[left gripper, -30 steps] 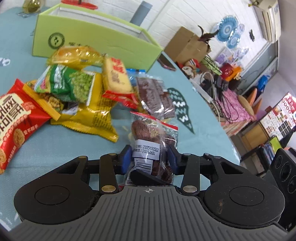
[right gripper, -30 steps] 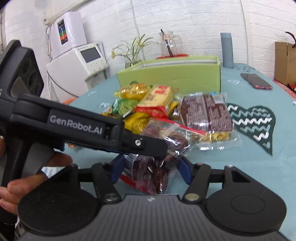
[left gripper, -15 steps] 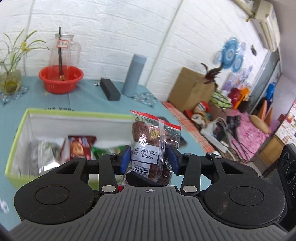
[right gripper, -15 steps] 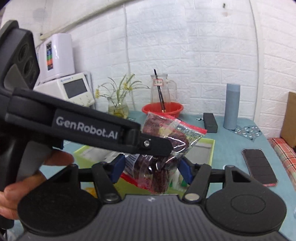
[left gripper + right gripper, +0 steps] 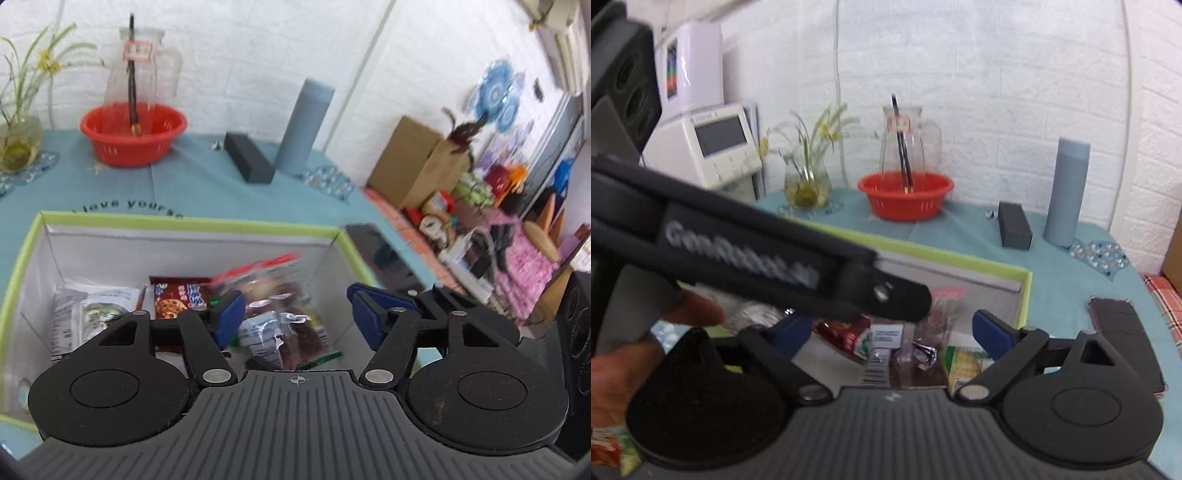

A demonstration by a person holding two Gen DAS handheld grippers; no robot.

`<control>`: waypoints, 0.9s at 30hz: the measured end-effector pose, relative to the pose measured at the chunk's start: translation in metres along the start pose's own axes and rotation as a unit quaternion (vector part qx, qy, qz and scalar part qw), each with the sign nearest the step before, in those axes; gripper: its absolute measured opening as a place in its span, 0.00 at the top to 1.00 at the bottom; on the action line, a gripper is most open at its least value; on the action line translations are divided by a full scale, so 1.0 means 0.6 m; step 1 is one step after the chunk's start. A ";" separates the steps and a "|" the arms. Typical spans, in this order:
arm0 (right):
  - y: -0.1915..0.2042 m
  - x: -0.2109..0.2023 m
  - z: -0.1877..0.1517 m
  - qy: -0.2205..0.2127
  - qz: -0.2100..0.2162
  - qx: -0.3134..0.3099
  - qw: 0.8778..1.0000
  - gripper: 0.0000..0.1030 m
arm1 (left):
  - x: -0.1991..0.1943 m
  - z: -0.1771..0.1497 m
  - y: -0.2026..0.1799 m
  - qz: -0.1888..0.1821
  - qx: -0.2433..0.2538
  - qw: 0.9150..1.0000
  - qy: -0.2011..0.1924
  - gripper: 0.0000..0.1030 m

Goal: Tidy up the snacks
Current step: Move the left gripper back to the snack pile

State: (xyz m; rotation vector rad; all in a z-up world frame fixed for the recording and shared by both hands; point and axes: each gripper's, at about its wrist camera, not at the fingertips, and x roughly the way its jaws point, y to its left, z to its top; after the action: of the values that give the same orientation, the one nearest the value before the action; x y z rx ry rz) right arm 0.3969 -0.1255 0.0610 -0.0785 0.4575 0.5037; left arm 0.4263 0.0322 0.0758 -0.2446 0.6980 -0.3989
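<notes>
- Snack bag (image 5: 271,291) — clear, red-topped, blurred — sits loose inside the green-rimmed box (image 5: 184,220), among other packets.
- Left gripper (image 5: 295,314) and right gripper (image 5: 892,332) hover over the box, fingers just spread apart, gripping nothing.
- Red basket (image 5: 133,133) at 11 o'clock on the table (image 5: 199,181).

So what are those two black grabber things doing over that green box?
A person is sorting snacks. The left gripper and right gripper hang over the green-rimmed cardboard box. Their jaws have just been opening, and the clear packet of dark snacks with a red top sits loose, blurred, between the left pads, above the other packets inside.
</notes>
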 end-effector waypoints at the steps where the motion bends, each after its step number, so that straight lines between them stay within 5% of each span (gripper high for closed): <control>1: 0.005 -0.025 0.000 -0.012 -0.002 -0.001 1.000 0.09 | -0.024 -0.001 -0.006 -0.002 0.005 1.000 -0.014 0.43; 5: 0.029 -0.123 -0.021 -0.048 -0.001 0.004 0.999 0.09 | -0.116 -0.027 -0.026 -0.005 0.020 0.998 -0.063 0.36; 10: 0.072 -0.201 -0.090 -0.047 0.023 0.039 0.998 0.01 | -0.199 -0.108 -0.035 -0.014 0.015 0.997 -0.079 0.33; 18: 0.146 -0.208 -0.167 -0.005 0.054 0.046 0.997 0.01 | -0.188 -0.235 -0.029 -0.013 -0.017 1.000 0.004 0.41; 23: 0.157 -0.172 -0.166 0.012 0.057 0.017 0.998 0.01 | -0.152 -0.232 -0.019 -0.011 -0.022 0.999 0.028 0.46; 27: 0.143 -0.135 -0.160 0.036 0.092 0.027 0.995 0.01 | -0.128 -0.219 -0.003 -0.035 -0.028 0.997 0.056 0.61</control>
State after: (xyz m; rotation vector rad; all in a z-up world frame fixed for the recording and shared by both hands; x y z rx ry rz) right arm 0.2539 -0.1042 0.0142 -0.0014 0.5513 0.6705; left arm 0.2851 0.0527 0.0231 -0.3015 0.8138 -0.4622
